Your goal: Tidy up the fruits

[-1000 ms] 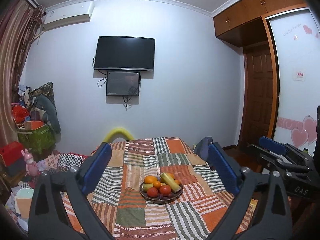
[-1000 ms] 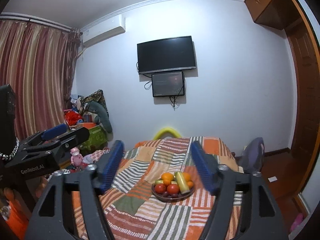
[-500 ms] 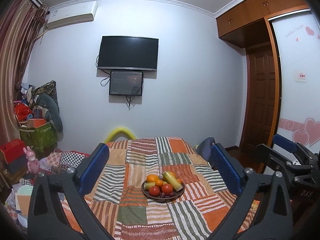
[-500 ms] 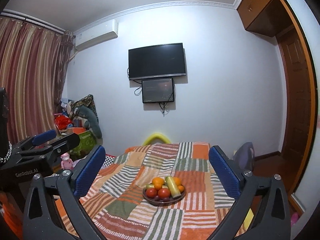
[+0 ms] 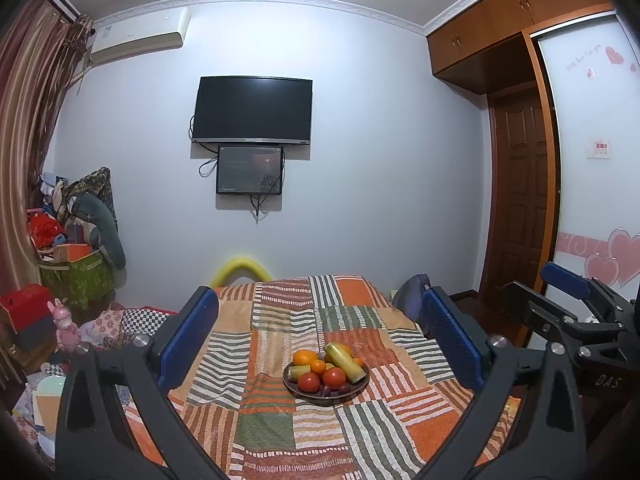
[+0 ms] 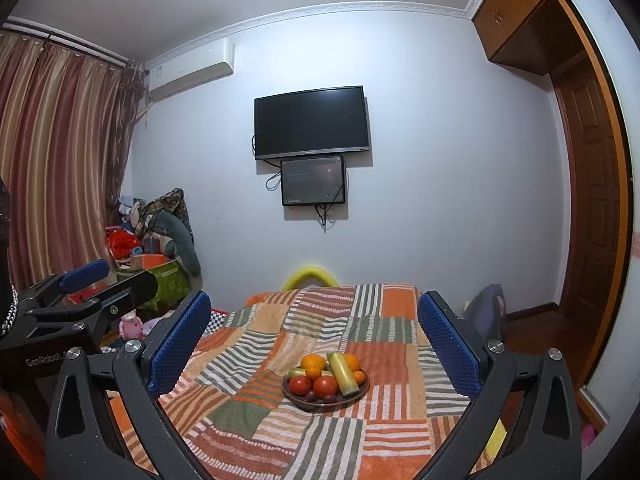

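Fruits (image 5: pixel 326 372) sit piled in a dark bowl (image 5: pixel 304 391) on the bed (image 5: pixel 280 320), at 12 o'clock from each wide, empty hand-held gripper (image 5: pixel 320 340) (image 6: pixel 312 340); either gathered already or awaiting sorting.

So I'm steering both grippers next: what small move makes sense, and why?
Probably ease both nearer the plate and pause: all the fruit is heaped there, both jaws are wide and empty, and the pile fits finished or unsorted alike.
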### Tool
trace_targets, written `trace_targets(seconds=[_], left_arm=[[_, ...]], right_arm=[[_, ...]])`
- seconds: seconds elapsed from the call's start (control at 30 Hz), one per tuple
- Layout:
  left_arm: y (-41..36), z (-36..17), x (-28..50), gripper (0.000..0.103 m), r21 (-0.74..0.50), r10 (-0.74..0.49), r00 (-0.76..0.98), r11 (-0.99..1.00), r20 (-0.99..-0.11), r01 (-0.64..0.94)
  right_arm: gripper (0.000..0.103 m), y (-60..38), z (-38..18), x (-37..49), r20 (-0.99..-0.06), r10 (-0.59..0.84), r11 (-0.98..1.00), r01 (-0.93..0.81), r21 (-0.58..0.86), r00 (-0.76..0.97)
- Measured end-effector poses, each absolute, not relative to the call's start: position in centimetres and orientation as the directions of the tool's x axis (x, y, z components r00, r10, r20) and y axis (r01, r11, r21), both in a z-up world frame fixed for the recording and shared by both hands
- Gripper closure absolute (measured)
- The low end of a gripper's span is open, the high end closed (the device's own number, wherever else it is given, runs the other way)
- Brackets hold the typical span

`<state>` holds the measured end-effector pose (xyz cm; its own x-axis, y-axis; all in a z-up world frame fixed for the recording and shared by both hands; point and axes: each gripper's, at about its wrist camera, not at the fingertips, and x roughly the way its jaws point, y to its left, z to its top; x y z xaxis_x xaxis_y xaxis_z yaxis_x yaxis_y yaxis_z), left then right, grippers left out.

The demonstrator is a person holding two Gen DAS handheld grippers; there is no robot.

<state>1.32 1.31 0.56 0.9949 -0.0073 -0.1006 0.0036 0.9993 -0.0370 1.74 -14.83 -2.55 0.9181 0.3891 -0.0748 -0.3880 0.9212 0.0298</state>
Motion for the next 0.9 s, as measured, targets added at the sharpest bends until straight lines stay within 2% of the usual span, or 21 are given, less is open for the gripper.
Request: trace_targets(seconds=[0.9], left_arm=[[1.32,0.15,1.64,0.000,-0.031,-0.015,0.995,0.999,-0.103,0.012]], right_arm=[[0.000,-14.77,-2.42,1.85,-0.083,0.365,0.930,-0.366,0.005,0.927]])
